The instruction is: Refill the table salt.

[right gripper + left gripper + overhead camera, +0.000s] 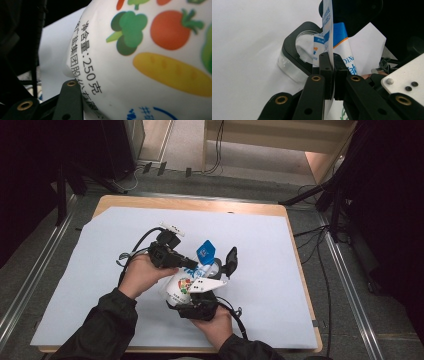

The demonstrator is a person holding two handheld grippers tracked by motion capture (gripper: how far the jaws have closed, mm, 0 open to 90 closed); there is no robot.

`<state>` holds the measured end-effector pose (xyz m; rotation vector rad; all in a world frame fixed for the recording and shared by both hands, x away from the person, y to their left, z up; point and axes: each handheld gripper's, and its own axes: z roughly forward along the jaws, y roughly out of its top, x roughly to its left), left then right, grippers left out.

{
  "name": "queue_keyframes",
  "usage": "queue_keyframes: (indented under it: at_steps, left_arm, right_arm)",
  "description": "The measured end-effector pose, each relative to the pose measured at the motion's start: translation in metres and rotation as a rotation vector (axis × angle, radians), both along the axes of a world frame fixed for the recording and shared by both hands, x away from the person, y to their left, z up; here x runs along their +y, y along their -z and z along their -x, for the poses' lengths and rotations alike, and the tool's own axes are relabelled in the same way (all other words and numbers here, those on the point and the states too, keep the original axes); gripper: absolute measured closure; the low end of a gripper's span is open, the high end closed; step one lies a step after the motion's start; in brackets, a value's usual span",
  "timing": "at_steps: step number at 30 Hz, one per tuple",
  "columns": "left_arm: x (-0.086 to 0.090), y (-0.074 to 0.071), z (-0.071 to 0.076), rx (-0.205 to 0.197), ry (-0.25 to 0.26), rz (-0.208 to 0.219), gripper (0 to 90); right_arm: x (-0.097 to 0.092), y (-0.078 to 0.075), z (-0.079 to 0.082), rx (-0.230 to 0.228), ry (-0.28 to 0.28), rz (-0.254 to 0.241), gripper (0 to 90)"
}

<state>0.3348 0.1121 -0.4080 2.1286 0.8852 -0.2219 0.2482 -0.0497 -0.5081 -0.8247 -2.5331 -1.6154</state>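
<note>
A white bag printed with vegetables, its top blue, is held up between my two grippers over the table. My left gripper comes in from the left and is shut on the bag's thin upper edge; in the left gripper view the pads pinch the film flat. From below, my right gripper is shut on the bag's bulging body, with one finger pressed against its side. A clear jar with a black square rim sits just behind the bag.
A pale blue sheet covers the wooden table. Cables trail from both grippers across it. Dark stands and rails flank the table on the left and right.
</note>
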Motion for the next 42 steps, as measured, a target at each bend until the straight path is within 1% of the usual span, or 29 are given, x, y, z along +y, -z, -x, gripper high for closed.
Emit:
queue_keyframes:
  at_steps: [2,4,8,9,12,13,16,18,20,23,26,29,31,33,35,38,42]
  left_arm:
    - [0.001,0.000,0.000,0.003,0.001,0.016,87.9]
    - [0.001,0.000,-0.001,0.004,0.003,0.018,84.5]
    - [0.000,-0.001,0.000,0.002,0.008,0.019,81.6]
    - [0.000,-0.001,-0.001,0.007,0.010,0.017,81.2]
    - [-0.002,0.000,0.000,0.025,0.014,-0.004,83.9]
    - [-0.002,0.001,-0.001,0.024,0.014,-0.014,86.0]
    - [-0.004,0.002,-0.001,0.030,0.008,-0.025,88.9]
    - [-0.005,0.003,-0.001,0.029,0.011,-0.033,89.3]
    - [-0.007,0.003,0.000,0.026,0.008,-0.031,89.6]
    - [-0.009,0.004,-0.001,0.024,0.009,-0.044,89.6]
    - [-0.008,0.005,-0.001,0.025,0.001,-0.033,89.3]
    - [-0.006,0.004,-0.002,0.037,0.006,-0.021,86.4]
    - [-0.004,0.004,-0.002,0.037,0.007,-0.013,84.1]
    - [-0.003,0.003,-0.002,0.044,0.001,-0.003,81.9]
    - [-0.001,0.002,-0.003,0.049,0.006,-0.006,81.7]
    - [0.003,0.000,-0.004,0.062,0.000,0.001,82.8]
    - [0.004,0.000,-0.004,0.064,-0.006,-0.004,84.8]
  right_arm:
    - [-0.001,-0.001,0.000,0.011,-0.001,-0.017,57.8]
    - [-0.002,-0.003,0.000,0.021,-0.004,-0.036,58.2]
    - [-0.003,-0.004,0.000,0.023,0.001,-0.046,58.3]
    - [-0.003,-0.005,0.000,0.030,0.004,-0.052,58.3]
    - [-0.003,-0.005,0.001,0.056,0.001,-0.065,58.3]
    - [-0.002,-0.005,0.001,0.060,0.000,-0.065,58.3]
    - [-0.001,-0.005,0.001,0.076,-0.003,-0.066,58.1]
    - [-0.001,-0.004,0.001,0.080,-0.005,-0.064,57.4]
    - [0.000,-0.004,0.001,0.066,0.001,-0.051,55.0]
    - [0.001,-0.004,0.001,0.069,0.010,-0.043,56.2]
    - [0.000,-0.004,0.001,0.071,0.012,-0.041,58.4]
    - [-0.001,-0.005,0.000,0.078,0.004,-0.066,59.3]
    - [-0.002,-0.006,0.001,0.084,-0.002,-0.082,59.7]
    - [-0.002,-0.006,0.001,0.089,-0.009,-0.096,59.9]
    - [-0.003,-0.007,0.001,0.094,-0.014,-0.111,60.0]
    - [-0.004,-0.007,0.001,0.095,-0.013,-0.123,60.0]
    - [-0.004,-0.007,0.001,0.097,-0.018,-0.132,60.1]
